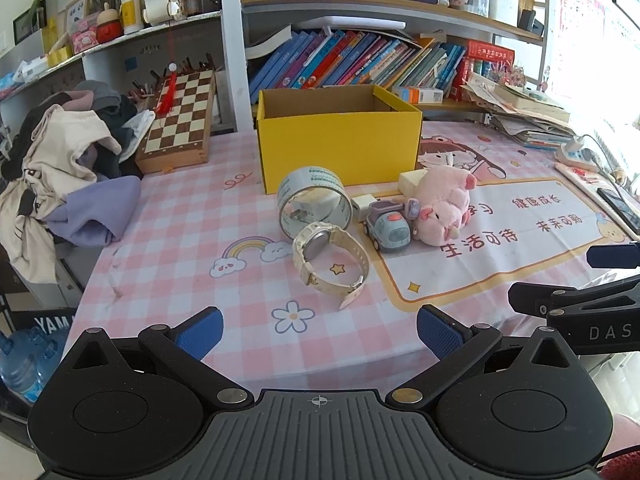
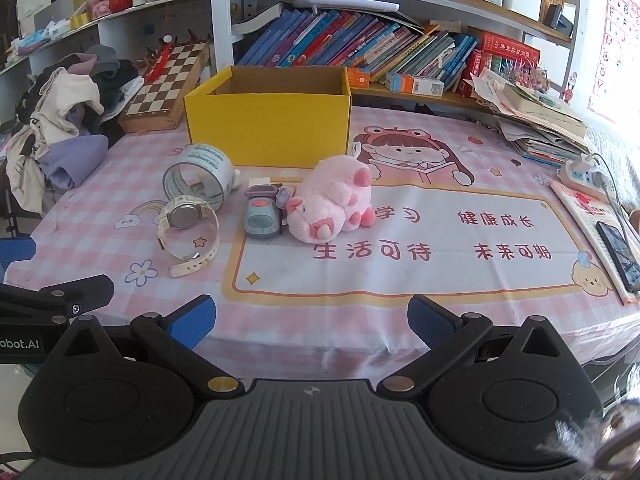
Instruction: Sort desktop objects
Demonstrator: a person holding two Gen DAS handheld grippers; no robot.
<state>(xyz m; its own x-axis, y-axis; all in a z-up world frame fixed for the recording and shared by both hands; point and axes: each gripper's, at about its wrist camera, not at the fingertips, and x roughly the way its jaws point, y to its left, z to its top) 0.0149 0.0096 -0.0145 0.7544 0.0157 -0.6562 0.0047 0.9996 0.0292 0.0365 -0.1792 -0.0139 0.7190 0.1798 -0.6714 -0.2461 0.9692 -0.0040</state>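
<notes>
I am looking across the table (image 2: pixel 400 280), pink checked cloth, both units hanging back at its near edge. Yellow box (image 2: pixel 268 136) is sitting open at the back, and what I can see of its inside is bare; I am reading it as the sorting target.

Pig (image 2: pixel 332 200), plush, is lying in front of the box, touching the toy car (image 2: pixel 262 216) on its left. Tape roll (image 2: pixel 200 180) is resting on its side with a white plug showing through its core in the left view. Watch (image 2: pixel 186 228) is standing on its strap just in front of the tape.

Left hand-held gripper (image 1: pixel 320 332): fingers spread wide, nothing between them. Right hand-held gripper (image 2: pixel 312 320): likewise wide, carrying nothing.

Risks I am noting:
- The items are sitting bunched, so closing on the car is likely to snag the pig.
- The tape is lying on its curved face; a side nudge could send it rolling toward the left edge.
- The watch strap is looped and springy, so a pinch may be slipping off.
- The two grippers are working close together; they could be colliding if both reach for the cluster.
</notes>
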